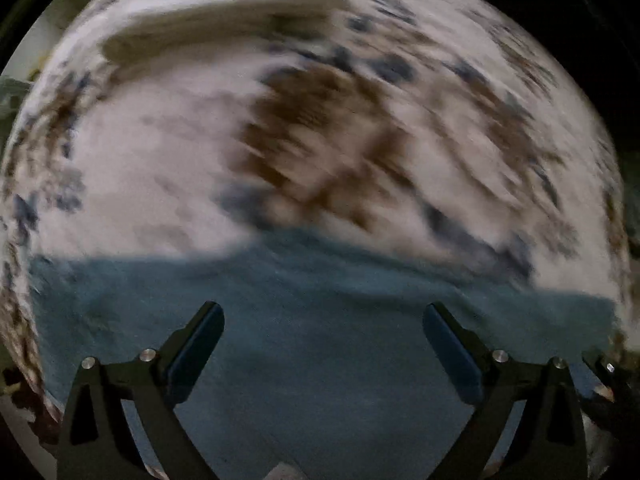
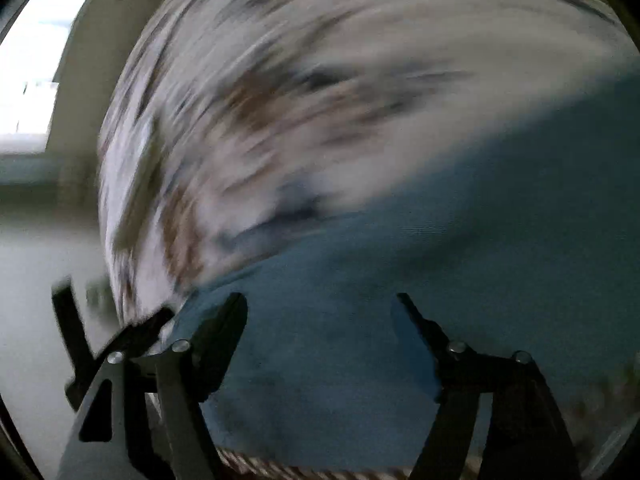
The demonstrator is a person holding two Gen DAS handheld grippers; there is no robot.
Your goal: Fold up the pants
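The blue pants (image 1: 320,320) lie flat on a white bedspread with brown and dark blue flowers (image 1: 160,160). In the left wrist view my left gripper (image 1: 323,312) is open just above the blue cloth, near its far edge, with nothing between its fingers. In the right wrist view the pants (image 2: 460,260) fill the lower right, and my right gripper (image 2: 320,304) is open over them near their left edge, holding nothing. Both views are blurred by motion.
A folded cream cloth or pillow (image 1: 224,28) lies at the far side of the bed. In the right wrist view the bed's left edge (image 2: 108,220) drops to a pale floor (image 2: 40,280), with a bright window (image 2: 32,60) beyond.
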